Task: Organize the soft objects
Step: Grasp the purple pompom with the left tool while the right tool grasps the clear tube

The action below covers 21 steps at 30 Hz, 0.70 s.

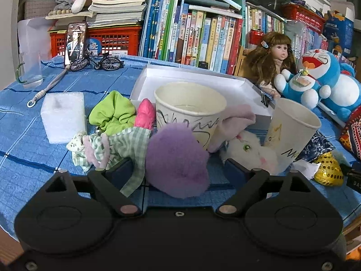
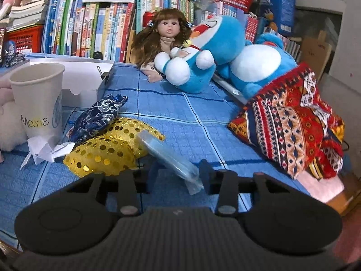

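Left wrist view gets the whole soft pile: the left gripper (image 1: 178, 167) is spread wide with a purple fluffy pompom (image 1: 177, 155) sitting between its fingers, not pinched. Just beside it are a green checked cloth toy (image 1: 112, 149), a lime green scrunchie (image 1: 114, 113), a pink cloth bit (image 1: 145, 114) and a white plush (image 1: 252, 151). There's also a white foam block (image 1: 64, 118) toward the table's left edge, which the right view never shows.

Right wrist view has its own stuff: the right gripper (image 2: 173, 171) is partly open around a clear packet with something blue inside (image 2: 171, 158), touching at most one finger, so no real grip. A yellow sequin pouch (image 2: 110, 149), a navy brocade pouch (image 2: 99, 115) and a red patterned cloth (image 2: 291, 122) near the table's right edge show best here.

Counts: two paper cups (image 1: 191, 108) in the left view, only one (the "Marie" cup (image 2: 38, 103)) in the right. One white box (image 1: 191, 79), one doll (image 2: 168, 36), two blue cat plushies (image 2: 203, 52) at the back edge.
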Motion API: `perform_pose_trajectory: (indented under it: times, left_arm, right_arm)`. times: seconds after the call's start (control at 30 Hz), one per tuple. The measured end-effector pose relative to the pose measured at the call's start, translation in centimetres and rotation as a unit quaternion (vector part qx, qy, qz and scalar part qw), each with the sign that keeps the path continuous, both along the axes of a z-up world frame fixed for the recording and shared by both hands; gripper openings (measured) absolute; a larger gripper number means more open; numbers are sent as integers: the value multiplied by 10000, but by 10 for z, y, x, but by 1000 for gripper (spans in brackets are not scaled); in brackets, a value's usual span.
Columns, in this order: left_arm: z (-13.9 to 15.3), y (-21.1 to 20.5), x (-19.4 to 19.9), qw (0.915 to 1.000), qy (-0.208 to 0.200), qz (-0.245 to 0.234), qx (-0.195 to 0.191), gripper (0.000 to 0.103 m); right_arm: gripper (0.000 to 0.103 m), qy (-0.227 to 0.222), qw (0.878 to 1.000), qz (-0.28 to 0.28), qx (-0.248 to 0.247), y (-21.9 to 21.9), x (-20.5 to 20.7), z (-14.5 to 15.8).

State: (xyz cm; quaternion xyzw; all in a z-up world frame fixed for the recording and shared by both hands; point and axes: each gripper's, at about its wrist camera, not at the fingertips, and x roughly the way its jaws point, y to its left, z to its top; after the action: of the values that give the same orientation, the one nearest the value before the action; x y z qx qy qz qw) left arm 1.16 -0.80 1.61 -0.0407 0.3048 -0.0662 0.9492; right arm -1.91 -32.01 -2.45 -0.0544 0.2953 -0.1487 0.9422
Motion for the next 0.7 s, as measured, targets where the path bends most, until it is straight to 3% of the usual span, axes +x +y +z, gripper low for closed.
perform_pose_trajectory:
  times: [0.03, 0.1, 0.23, 0.33, 0.53, 0.7]
  left_arm:
    - [-1, -1, 0, 10000, 3, 1, 29, 86]
    - [-2, -1, 0, 10000, -9, -9, 73, 83]
    - [-3, -1, -2, 9997, -77, 130, 201, 56]
    - [-2, 4, -3, 9999, -53, 108, 43, 48]
    - [4, 7, -14, 9996, -190, 121, 144, 37]
    - [9, 16, -23, 9995, -244, 154, 92, 24]
  right_arm:
    - [37, 9, 10000, 24, -21, 1, 0, 0]
    - [35, 17, 10000, 61, -41, 2, 1, 0]
    - [29, -36, 10000, 67, -6, 3, 2, 2]
    - [26, -81, 9999, 61, 49, 3, 2, 5]
    - [13, -258, 9995, -21, 161, 2, 0, 16]
    - [12, -332, 9992, -32, 222, -1, -1, 24]
